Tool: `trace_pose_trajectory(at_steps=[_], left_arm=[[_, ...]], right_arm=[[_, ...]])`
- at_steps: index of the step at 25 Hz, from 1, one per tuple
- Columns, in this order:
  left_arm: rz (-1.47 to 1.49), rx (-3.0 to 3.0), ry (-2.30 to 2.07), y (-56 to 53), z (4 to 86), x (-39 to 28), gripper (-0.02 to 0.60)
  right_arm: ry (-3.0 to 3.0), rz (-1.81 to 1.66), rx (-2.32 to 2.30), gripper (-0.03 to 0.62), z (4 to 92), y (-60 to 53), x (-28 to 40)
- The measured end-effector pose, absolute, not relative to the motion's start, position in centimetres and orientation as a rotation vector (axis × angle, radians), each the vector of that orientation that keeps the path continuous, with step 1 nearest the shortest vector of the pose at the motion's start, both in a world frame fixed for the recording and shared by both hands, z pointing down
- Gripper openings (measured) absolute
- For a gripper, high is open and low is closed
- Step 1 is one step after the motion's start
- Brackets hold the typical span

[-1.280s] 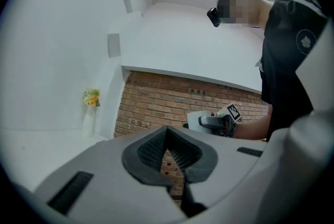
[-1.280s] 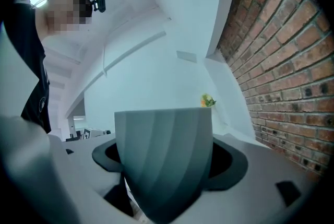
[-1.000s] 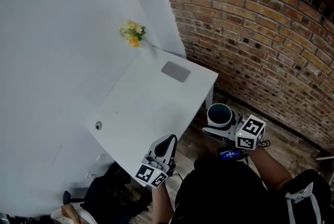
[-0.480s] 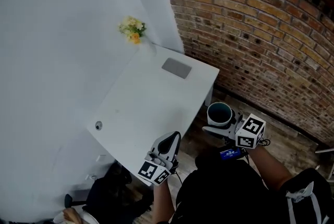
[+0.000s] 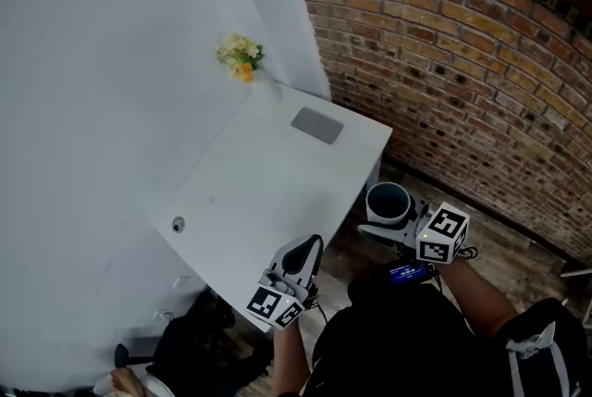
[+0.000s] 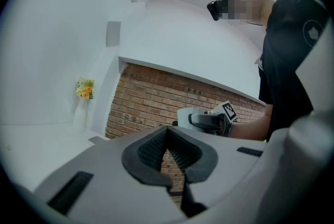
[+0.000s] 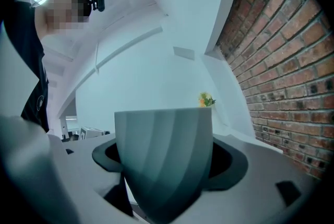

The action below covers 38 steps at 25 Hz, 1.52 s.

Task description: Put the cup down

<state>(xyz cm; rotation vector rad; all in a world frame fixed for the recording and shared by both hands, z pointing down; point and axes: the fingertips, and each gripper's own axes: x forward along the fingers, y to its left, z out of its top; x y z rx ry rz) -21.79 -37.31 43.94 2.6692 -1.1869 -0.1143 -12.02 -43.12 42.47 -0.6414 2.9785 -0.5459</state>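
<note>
Carry step: cup in the right jaws, not yet over the surface.

Right gripper (image 5: 386, 225) has its jaws clamped on the flanks of the grey-green cup (image 7: 164, 155), upright, mouth up. In the head view the cup (image 5: 388, 201) hangs off the near right edge of the white surface (image 5: 268, 192), over the floor by the brick wall (image 5: 462, 62). Left gripper (image 5: 305, 249) sits at the near edge, jaws closed together on nothing (image 6: 169, 152). I'd call it mid-transfer, placement not started. Next move needs a shift left and forward over the bare area short of the grey pad (image 5: 317, 125), then lower level until the base touches, then open. The flowers (image 5: 240, 57) at the far corner are well clear.
</note>
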Motion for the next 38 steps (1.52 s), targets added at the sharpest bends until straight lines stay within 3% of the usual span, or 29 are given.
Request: trace_pose_trajectory(at_steps=[21,29,38], left_arm=[[-0.19,2.532,-1.289,-44.2,45.2,-24.1,0.008],[-0.139,2.537,-1.343,-48.6,45.9,-25.4,0.008],[-0.124,2.491,-1.402,-49.2,46.8,-25.9,0.008]], right_arm=[[3.152,-0.74,-0.29,0.403,52.1,-50.3,-16.9],[3.176,-0.648,-0.207,0.403,55.6,-63.3,-23.0],[3.08,-0.507,-0.572,0.403,57.3,-77.7,-28.1]])
